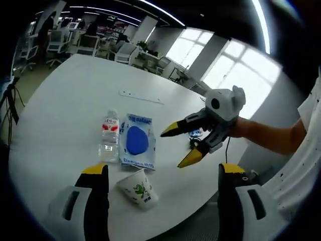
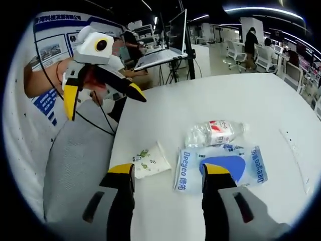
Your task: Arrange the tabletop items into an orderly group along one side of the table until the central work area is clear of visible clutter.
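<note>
Seemingly empty bottle (image 1: 109, 136) beside toppled cup (image 1: 138, 189)

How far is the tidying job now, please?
Done: the water bottle, the blue-and-white packet and the paper cup already lie close together near one table edge. In hand: nothing; the left gripper and right gripper are both open and empty. Left: perhaps neatening the group.
</note>
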